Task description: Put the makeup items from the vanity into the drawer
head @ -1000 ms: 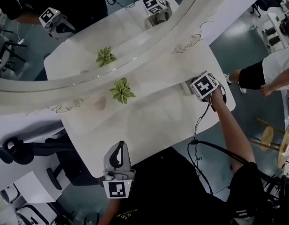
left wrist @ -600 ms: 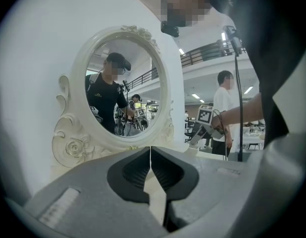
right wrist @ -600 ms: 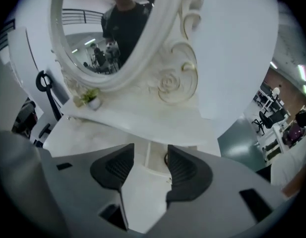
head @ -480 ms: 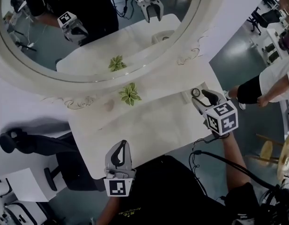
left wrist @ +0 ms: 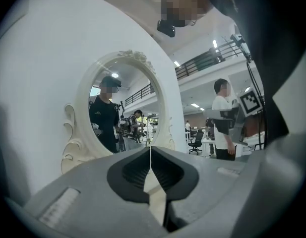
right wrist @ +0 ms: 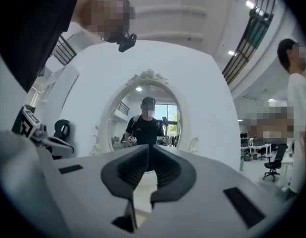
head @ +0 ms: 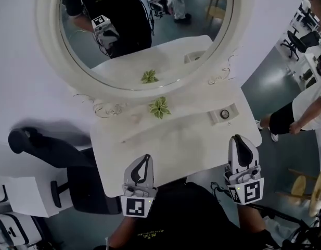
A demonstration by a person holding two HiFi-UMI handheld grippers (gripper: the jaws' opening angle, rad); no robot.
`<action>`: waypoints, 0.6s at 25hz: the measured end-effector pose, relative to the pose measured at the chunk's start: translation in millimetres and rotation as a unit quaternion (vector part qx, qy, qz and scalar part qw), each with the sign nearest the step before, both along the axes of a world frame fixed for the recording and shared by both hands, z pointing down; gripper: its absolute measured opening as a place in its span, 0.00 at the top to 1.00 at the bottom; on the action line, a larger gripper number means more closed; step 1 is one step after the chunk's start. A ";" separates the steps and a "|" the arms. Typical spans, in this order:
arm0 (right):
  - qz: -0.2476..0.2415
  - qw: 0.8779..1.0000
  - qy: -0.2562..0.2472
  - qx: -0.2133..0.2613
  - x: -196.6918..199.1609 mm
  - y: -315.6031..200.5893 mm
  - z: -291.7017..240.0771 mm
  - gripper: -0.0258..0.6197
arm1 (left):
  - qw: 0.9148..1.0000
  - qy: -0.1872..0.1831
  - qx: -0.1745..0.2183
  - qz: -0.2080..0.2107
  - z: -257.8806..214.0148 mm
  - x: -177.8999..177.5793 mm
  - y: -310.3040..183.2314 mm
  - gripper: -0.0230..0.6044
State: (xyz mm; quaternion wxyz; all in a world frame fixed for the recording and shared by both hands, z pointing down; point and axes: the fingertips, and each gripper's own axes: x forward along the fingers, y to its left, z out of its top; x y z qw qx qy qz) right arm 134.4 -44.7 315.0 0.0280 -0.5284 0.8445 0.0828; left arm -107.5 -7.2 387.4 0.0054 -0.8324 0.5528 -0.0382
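Vanity top, white and curved, fills the middle of my head view. A black office chair stands off its left end. Above it hangs the round mirror in its pale carved frame, with a person in dark clothes reflected in the glass.

At the near edge, left of centre, I hold the left gripper pointing at the mirror. Its jaws are pressed together tip to tip, and its own view shows nothing between them.

A small green plant sits at the back of the vanity top, just below the mirror frame.

Farther right, near the far right corner, lies a round makeup item with a dark rim. It rests on a small white tray, well apart from both grippers.

The right gripper hovers at the near right edge of the vanity top, also aimed at the mirror. Its jaws are closing, the tips all but together, and its own view shows nothing caught between the ribbed pads.

Beyond the table's right end, a bystander in a white top and dark shorts stands on the grey floor.
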 end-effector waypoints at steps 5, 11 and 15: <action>-0.013 1.000 -0.015 -0.017 -13.4 29.7 27.2 0.94 | 1.000 -0.003 0.011 0.000 -7.3 -0.6 13.4 0.93; -0.011 0.998 -0.053 -0.038 -32.5 34.0 56.3 0.94 | 1.000 -0.002 0.019 -0.003 -8.5 -3.1 16.6 0.93; -0.023 0.999 -0.044 -0.020 -39.9 32.1 45.1 0.94 | 1.000 -0.006 0.027 -0.003 -11.9 -5.3 16.7 0.93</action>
